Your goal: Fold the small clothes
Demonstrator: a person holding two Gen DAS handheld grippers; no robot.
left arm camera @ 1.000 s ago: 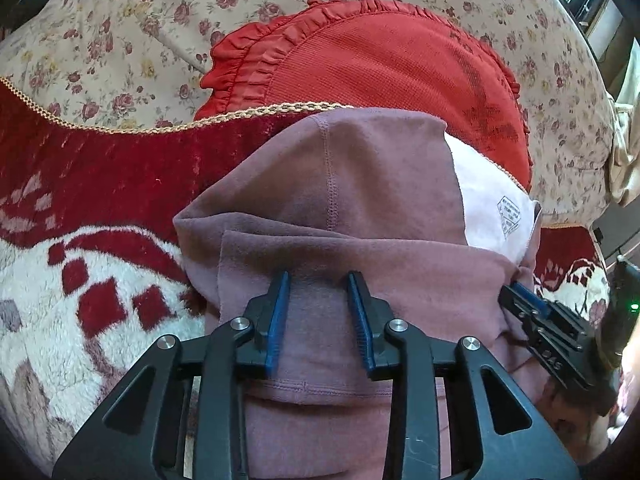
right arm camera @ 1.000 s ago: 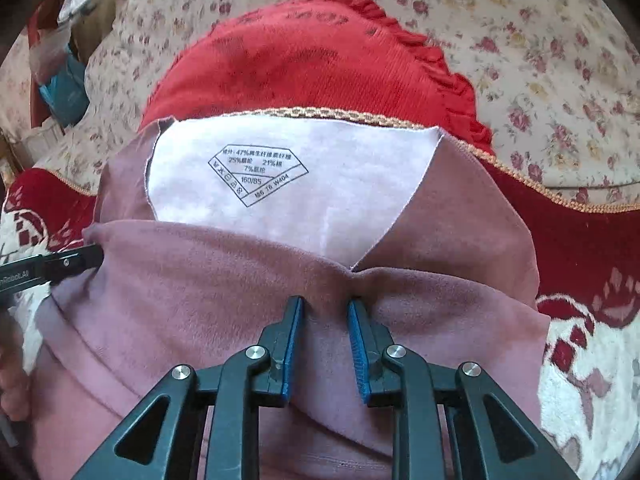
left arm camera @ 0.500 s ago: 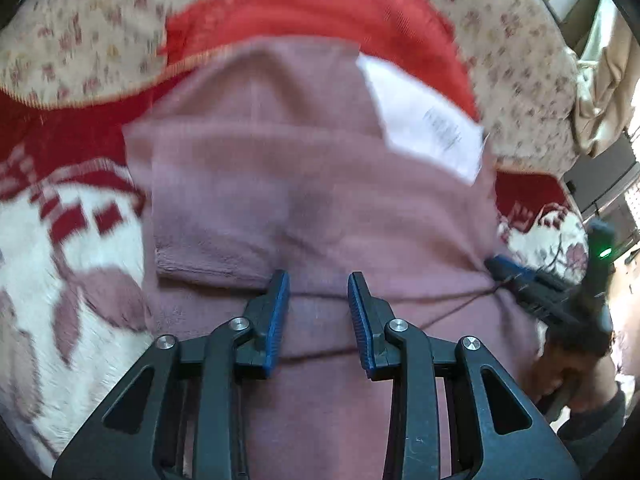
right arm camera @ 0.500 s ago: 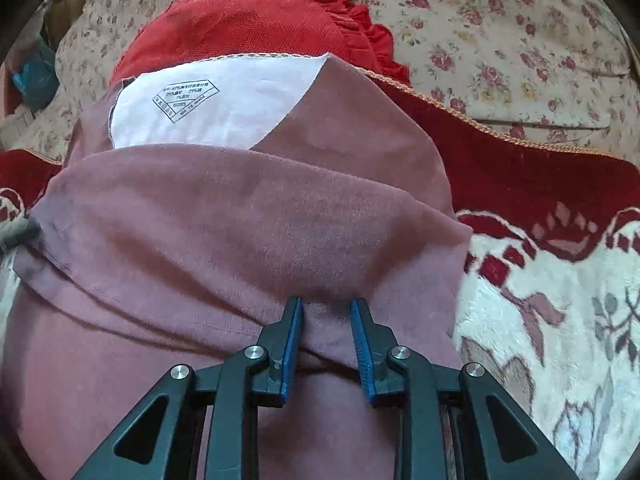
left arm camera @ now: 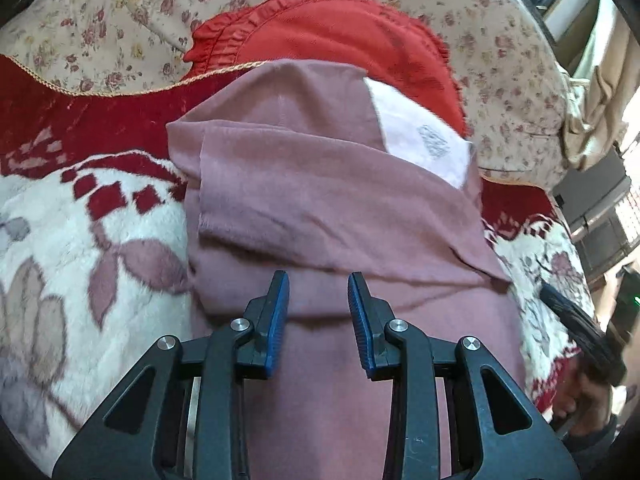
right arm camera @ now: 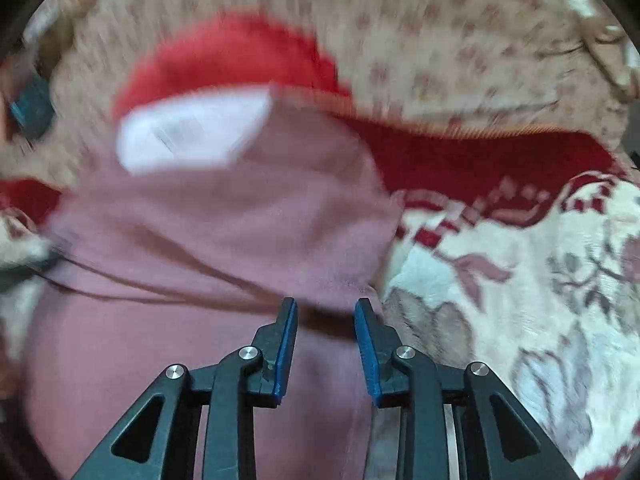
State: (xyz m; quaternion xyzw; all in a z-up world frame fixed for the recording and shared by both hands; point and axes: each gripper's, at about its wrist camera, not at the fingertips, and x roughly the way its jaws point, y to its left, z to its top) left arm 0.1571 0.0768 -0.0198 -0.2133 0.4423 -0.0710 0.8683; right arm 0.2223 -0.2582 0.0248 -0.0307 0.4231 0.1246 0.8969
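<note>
Garment: mauve cloth (left arm camera: 340, 200) folded over on your patterned blanket (left arm camera: 60, 240).
Left gripper (left arm camera: 318, 292): jaws apart, holding nothing.
Right gripper (right arm camera: 326, 312): your jaws are opening, pads clear of the fold.

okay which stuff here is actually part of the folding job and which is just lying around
Part of the job:
mauve garment
left gripper
right gripper, jaws opening, nothing pinched between them

Just lying about:
red frilled cushion
floral cover
red and white blanket

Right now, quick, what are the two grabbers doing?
Left gripper: open, holding nothing, above the pink garment.
Right gripper: jaws opening, nothing pinched, above the same garment.
</note>
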